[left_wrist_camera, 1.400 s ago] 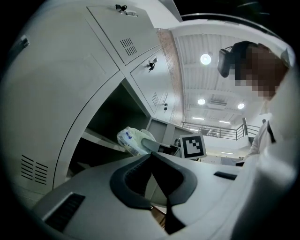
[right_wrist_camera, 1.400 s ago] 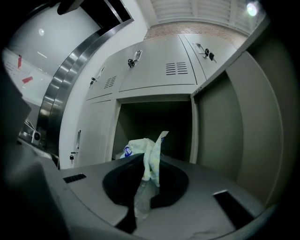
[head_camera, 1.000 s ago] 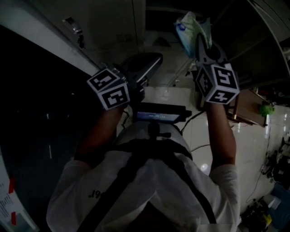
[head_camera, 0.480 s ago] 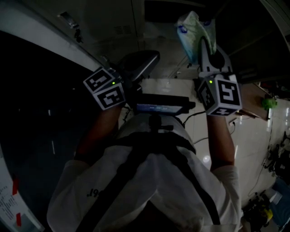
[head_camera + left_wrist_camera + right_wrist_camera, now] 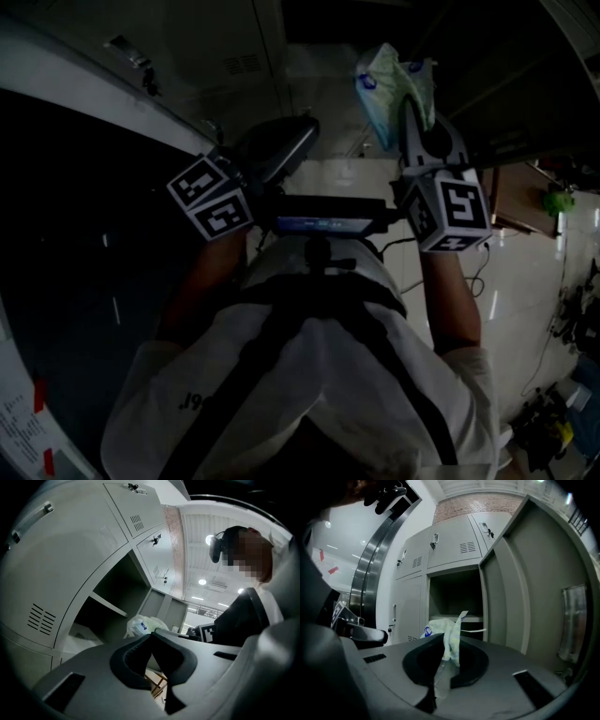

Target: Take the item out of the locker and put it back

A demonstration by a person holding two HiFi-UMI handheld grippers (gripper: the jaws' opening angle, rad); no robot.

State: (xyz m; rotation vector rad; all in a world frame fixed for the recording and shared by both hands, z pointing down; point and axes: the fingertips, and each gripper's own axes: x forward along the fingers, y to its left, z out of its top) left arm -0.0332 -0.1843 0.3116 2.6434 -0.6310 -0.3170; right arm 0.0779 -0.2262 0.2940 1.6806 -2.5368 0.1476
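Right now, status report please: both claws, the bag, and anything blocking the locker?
Left claw shut, empty. Right claw shut on plastic bag, held in front of the open locker compartment. Nothing seen in the way.

Head view – from above person's torso [image 5: 309, 375], steeply down; lockers far off along frame top.
Left gripper view – close behind left gripper [image 5: 152, 641], tilted up; open locker [image 5: 112, 592] left of centre, ceiling [image 5: 201, 550] upper right.
Right gripper view – along right gripper [image 5: 443, 665], facing same locker at frame centre.
All three views share bag [image 5: 449, 641].
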